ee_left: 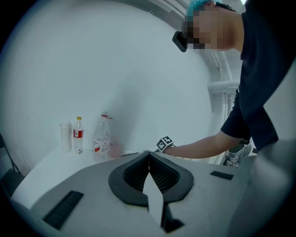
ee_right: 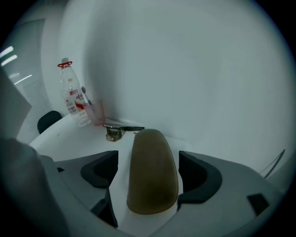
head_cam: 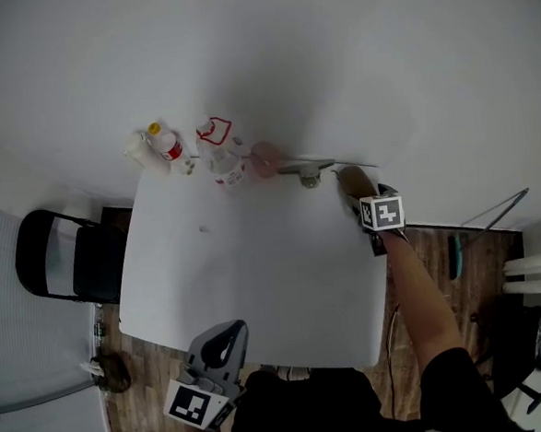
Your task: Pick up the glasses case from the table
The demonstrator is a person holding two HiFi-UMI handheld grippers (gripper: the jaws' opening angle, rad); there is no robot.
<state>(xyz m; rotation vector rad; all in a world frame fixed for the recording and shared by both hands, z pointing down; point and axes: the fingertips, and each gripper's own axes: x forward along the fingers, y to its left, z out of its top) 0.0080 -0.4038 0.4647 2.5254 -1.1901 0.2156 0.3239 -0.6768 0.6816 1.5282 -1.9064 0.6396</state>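
The olive-brown, oblong, round-backed glasses case [ee_right: 152, 162] lies flat at the far right corner of the white table [head_cam: 256, 276], lengthwise between the jaws of the right gripper [ee_right: 149, 172]. Those jaws stand wide apart, one on each side. Bare tabletop shows on the left, and the right pad is just beside the shell, so nothing is clamped yet. The left gripper [ee_left: 149, 156] hangs by the table's near edge, jaws pressed together and empty. A small metal object [ee_right: 113, 132] lies near the case's far end, with a clear plastic bottle with a red label [ee_right: 71, 99] beyond it. The risk I see is the uneven gaps: one pad would meet the smooth curved shell first and shove it sideways toward the table edge. A shallow pinch could also squirt the case forward into the metal object.
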